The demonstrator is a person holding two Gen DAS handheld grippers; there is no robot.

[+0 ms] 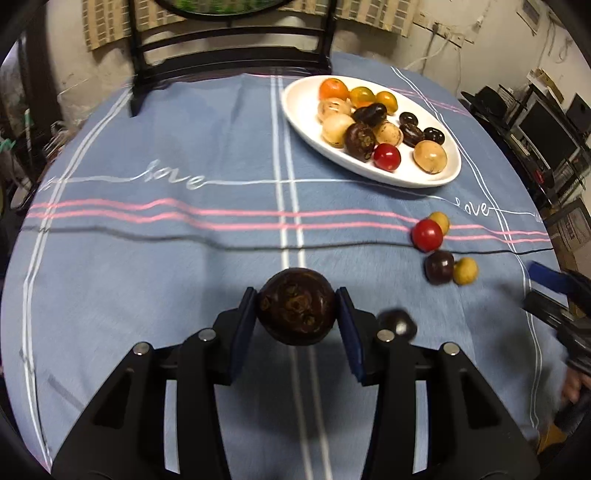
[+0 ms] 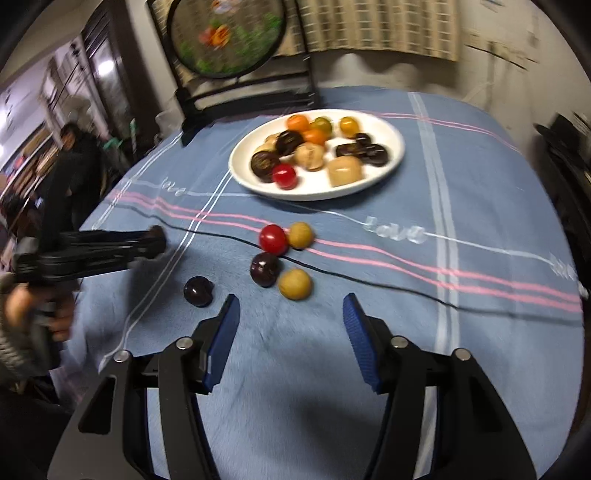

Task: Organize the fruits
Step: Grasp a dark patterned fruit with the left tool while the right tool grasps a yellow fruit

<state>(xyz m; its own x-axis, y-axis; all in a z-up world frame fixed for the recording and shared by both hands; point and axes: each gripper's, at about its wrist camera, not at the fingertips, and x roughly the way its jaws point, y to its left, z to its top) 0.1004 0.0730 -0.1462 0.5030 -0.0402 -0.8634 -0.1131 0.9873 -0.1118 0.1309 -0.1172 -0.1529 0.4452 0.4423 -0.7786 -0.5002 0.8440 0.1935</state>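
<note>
Left gripper [image 1: 296, 308]: blue pads clamped on either side of a big dark brown fruit [image 1: 296, 306], round, mottled with tan patches. Whether the fruit is lifted off the blue tablecloth [image 1: 166, 266] or resting on it, cannot tell. Just to its right, partly behind the right finger, a small dark fruit [image 1: 398, 322], blurred, lying on the cloth.

Right gripper [image 2: 291, 321]: fingers spread wide, nothing between them, only cloth beneath. From this view the left gripper shows at the left edge as a dark blurred shape, a hand [image 2: 55, 314] around its handle.

Loose fruits on the cloth ahead of the right gripper: a small dark one [image 2: 198, 291] off to the left on its own; then a tight cluster of four. In the cluster, a dark purple fruit [image 2: 265, 268] touches a yellow fruit [image 2: 295, 283]; behind them a red tomato [image 2: 273, 239] touches another yellow fruit [image 2: 300, 235]. The cluster sits across the pink stripes and a thin black line on the cloth.

Farther back, a white oval plate [image 2: 391, 162] holds a pile: orange and yellow tomatoes at the far side, dark glossy fruits, pale tan ones, one red tomato [image 2: 284, 176] at the near edge.

Behind the table, a dark wooden chair [image 1: 229, 44] and a checked curtain [image 2: 376, 26].
</note>
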